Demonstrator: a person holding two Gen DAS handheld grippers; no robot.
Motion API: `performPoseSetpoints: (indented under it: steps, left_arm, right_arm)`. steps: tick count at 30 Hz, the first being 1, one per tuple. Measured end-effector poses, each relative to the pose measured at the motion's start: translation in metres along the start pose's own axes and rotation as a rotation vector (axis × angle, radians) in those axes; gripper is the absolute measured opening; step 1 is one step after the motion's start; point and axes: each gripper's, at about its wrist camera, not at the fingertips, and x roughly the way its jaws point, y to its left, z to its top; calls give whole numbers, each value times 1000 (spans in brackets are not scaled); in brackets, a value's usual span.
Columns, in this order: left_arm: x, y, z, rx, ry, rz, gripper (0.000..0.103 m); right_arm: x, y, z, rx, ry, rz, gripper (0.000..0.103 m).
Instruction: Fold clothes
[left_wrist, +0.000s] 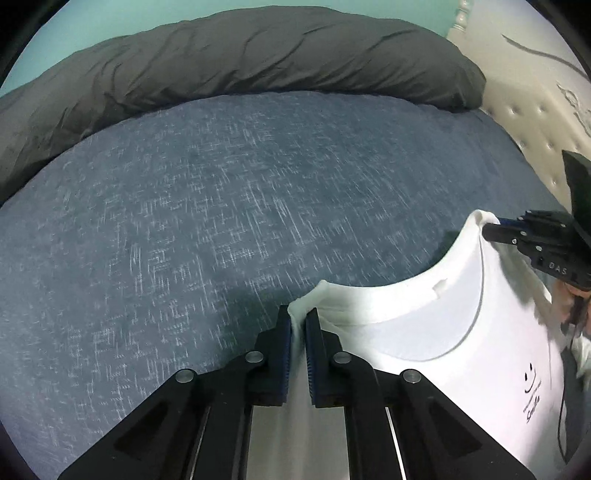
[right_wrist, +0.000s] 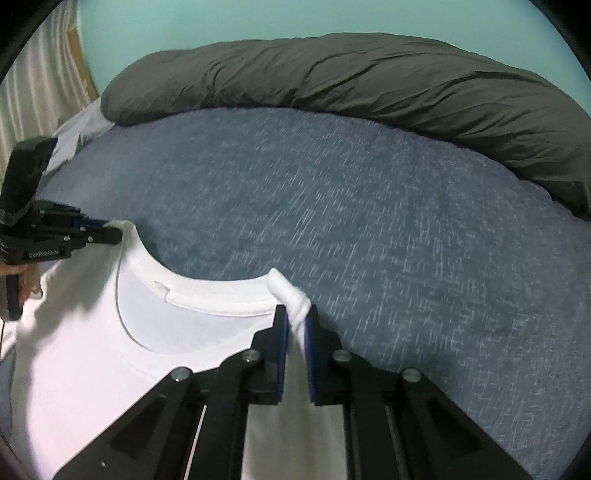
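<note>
A white T-shirt (left_wrist: 461, 325) with a small black smile print hangs stretched between my two grippers above the bed. My left gripper (left_wrist: 298, 317) is shut on the shirt's shoulder beside the collar. My right gripper (right_wrist: 295, 314) is shut on the other shoulder of the shirt (right_wrist: 110, 350). The collar (right_wrist: 207, 295) curves between the two grips. The right gripper also shows in the left wrist view (left_wrist: 491, 227), and the left gripper shows in the right wrist view (right_wrist: 114, 230). The shirt's lower part is hidden below both views.
The blue-grey bed sheet (left_wrist: 221, 206) spreads out ahead. A dark grey rolled duvet (left_wrist: 240, 62) lies along the far side by the teal wall. A cream tufted headboard (left_wrist: 535, 110) stands on the right, and a curtain (right_wrist: 37, 81) on the left.
</note>
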Motion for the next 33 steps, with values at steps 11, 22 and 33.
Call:
performPoseSetpoints:
  steps: [11,22,33]
  left_arm:
    - [28,18,11,-74,55,-15,7]
    - [35,37,5,-157,50,-82,19]
    - [0,58,-7,-259,-11,-113,47]
  right_arm:
    - [40,-11,12,63,51,16,8]
    - [57,-29,-4,201,69,96,12]
    - [19,-74,-25,372,-24,122,31]
